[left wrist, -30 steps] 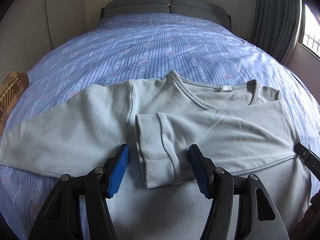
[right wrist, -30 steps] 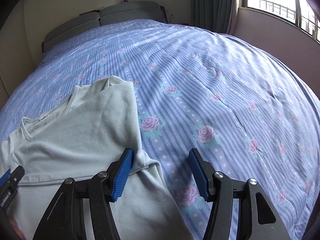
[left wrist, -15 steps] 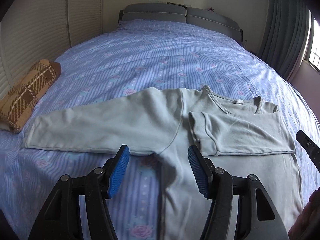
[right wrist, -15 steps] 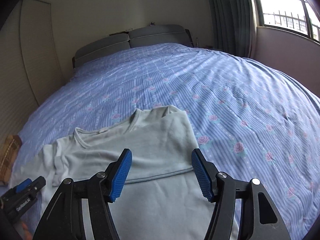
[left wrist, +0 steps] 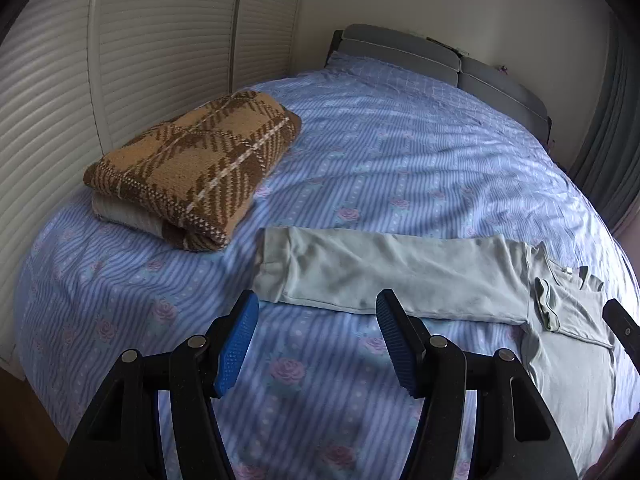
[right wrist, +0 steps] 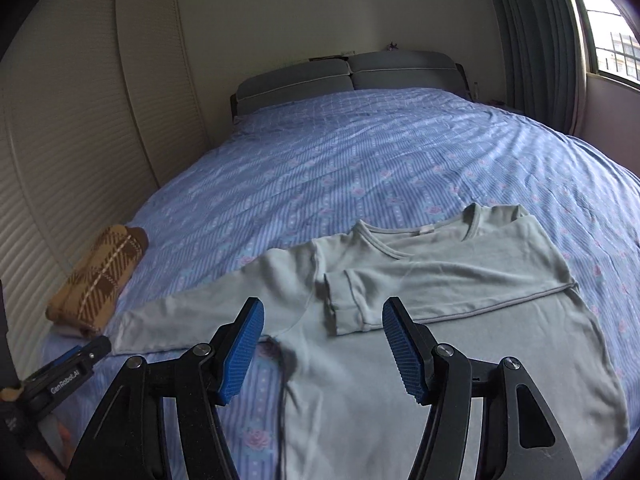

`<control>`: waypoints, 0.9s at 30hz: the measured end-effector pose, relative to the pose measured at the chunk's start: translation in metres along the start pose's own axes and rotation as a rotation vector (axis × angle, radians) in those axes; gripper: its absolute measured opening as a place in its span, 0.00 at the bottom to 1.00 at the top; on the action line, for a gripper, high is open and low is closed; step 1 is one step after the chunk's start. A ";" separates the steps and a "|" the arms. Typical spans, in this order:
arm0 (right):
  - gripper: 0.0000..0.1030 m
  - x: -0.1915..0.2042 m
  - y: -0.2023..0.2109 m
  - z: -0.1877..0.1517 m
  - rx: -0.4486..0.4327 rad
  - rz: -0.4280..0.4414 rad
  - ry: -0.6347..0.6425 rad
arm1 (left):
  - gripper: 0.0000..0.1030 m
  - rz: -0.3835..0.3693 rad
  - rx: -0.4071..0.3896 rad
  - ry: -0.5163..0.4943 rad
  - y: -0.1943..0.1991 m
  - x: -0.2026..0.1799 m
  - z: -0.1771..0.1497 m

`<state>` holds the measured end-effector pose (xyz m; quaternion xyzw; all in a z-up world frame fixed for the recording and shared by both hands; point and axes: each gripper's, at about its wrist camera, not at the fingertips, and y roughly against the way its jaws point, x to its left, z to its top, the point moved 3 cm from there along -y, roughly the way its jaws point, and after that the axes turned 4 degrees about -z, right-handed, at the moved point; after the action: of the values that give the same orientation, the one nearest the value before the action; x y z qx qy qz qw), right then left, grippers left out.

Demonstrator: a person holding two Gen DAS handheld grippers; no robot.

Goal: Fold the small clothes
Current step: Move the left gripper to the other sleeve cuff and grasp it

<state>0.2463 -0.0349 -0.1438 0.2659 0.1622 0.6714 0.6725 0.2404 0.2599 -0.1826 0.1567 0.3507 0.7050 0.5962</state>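
Observation:
A pale green long-sleeved shirt lies flat on the bed. Its right sleeve is folded across the chest, with the cuff near the middle. Its left sleeve stretches out straight to the left, cuff end free. My left gripper is open and empty, just in front of that sleeve near its cuff. My right gripper is open and empty, above the shirt's body in front of the folded cuff. The left gripper's tip shows in the right wrist view.
A folded brown plaid blanket lies on the bed's left side, beside the louvered wardrobe doors. The blue striped floral bedsheet runs back to a grey headboard. Curtains and a window are at right.
My left gripper has swung left from over the folded cuff to the outstretched left sleeve. My right gripper has pulled back and turned left, off the shirt's right edge. Both stayed open.

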 end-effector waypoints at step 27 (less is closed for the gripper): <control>0.60 0.098 -0.025 -0.032 0.017 0.026 0.187 | 0.15 -0.206 0.046 0.107 -0.092 0.059 0.008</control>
<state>0.2531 0.0676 -0.1707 0.2101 0.2265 0.7005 0.6433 0.2983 0.3219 -0.2515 0.0957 0.4124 0.6389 0.6423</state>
